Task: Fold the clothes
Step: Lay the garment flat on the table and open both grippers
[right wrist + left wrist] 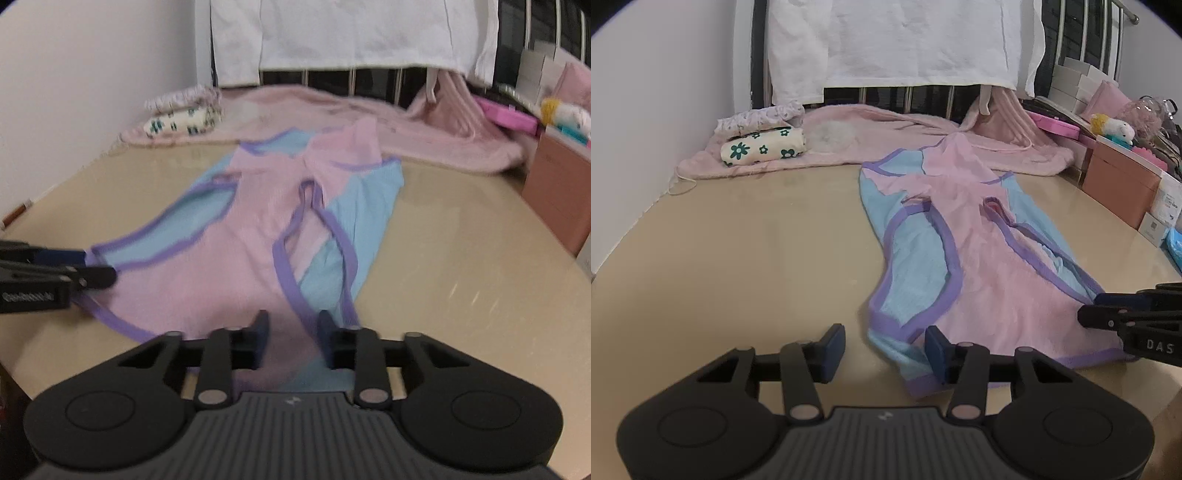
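A pink and light-blue garment with purple trim lies spread on the beige table; it also shows in the right wrist view. My left gripper is open at the garment's near left corner, its right finger over the blue hem, nothing held. My right gripper is open over the garment's near edge, the cloth lying between its fingers. Each gripper shows from the side in the other's view, the right one and the left one, both at the garment's near edge.
A pink blanket lies along the table's far edge, with folded floral cloths at the far left. White cloth hangs behind. Boxes and a plush toy crowd the right side. A wall stands at the left.
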A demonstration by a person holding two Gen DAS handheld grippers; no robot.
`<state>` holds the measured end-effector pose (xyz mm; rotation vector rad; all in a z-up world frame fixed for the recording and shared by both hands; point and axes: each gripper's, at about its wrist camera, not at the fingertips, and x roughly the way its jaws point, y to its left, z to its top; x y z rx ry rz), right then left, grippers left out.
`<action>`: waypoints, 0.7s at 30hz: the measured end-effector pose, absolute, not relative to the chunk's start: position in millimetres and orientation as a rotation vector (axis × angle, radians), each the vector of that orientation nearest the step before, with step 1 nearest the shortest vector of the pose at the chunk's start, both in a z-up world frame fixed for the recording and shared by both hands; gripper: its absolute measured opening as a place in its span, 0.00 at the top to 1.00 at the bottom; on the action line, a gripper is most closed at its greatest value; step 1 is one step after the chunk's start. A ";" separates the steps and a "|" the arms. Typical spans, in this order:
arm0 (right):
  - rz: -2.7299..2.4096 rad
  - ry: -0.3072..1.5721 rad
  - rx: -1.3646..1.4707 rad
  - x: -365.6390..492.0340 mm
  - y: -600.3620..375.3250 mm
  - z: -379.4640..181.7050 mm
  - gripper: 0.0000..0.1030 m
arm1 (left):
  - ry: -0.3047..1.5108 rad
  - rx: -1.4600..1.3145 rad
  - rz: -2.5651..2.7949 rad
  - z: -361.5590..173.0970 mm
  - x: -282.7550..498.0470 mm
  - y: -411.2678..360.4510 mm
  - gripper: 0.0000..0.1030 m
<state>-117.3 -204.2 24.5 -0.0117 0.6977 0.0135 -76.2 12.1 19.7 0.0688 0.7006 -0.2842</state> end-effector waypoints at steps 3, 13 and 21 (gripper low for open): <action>0.017 0.707 -0.005 -126.2 -200.4 21.2 0.87 | 0.701 0.106 -0.274 21.0 -89.0 19.1 0.72; 0.032 0.692 -0.059 -101.1 -196.2 40.4 0.69 | 0.643 -0.001 -0.320 79.5 -92.8 47.1 0.51; 0.014 0.678 -0.064 -85.5 -200.6 48.5 0.71 | 0.726 0.076 -0.320 38.0 -5.5 -1.3 0.78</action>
